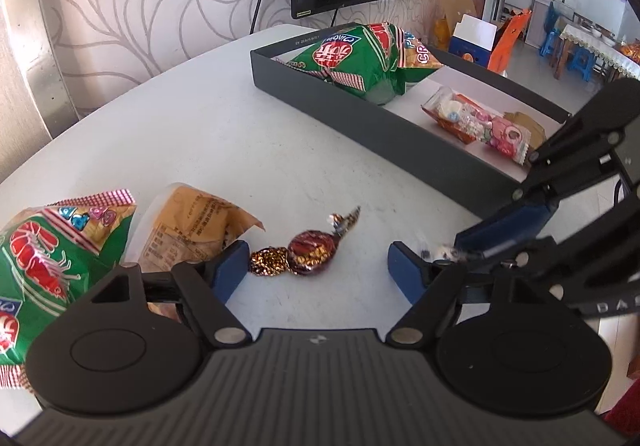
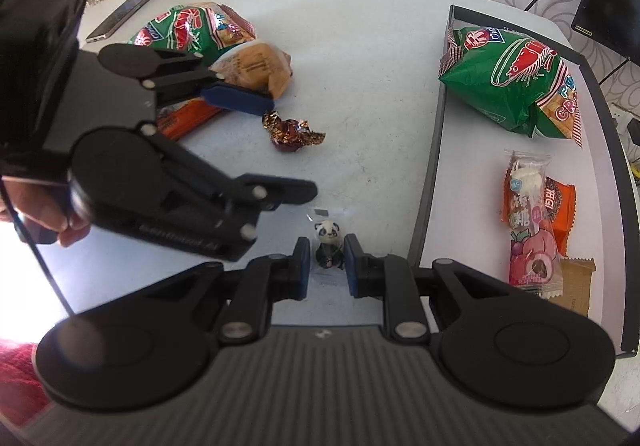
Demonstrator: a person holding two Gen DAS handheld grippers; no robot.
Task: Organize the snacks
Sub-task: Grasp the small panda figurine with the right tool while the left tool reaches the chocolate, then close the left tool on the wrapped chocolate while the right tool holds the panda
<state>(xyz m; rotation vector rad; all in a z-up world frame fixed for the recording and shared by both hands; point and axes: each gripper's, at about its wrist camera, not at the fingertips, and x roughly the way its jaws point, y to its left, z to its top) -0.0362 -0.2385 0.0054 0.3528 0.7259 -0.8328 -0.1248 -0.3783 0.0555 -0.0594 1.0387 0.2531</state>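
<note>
The left gripper (image 1: 316,270) stands wide around the foil candy (image 1: 298,256), not yet pressing. The right gripper (image 2: 326,266) is narrow on the panda packet (image 2: 329,244), beside the tray (image 2: 436,149). I judge picking; next, close and carry into the tray.

Desk (image 2: 360,57): smooth, matt, pale surface with faint scuffs
Tray (image 1: 360,125): matt dark walls, plain white floor, card-like
Prawn cracker bags (image 2: 508,85): glossy printed plastic film, creased
Chocolate (image 1: 308,252): shiny crinkled foil wrapper
Left gripper (image 1: 316,266): matt black plastic arms, blue pads, bright metal pins
Panda figure (image 2: 329,244): glossy, inside clear plastic wrap
</note>
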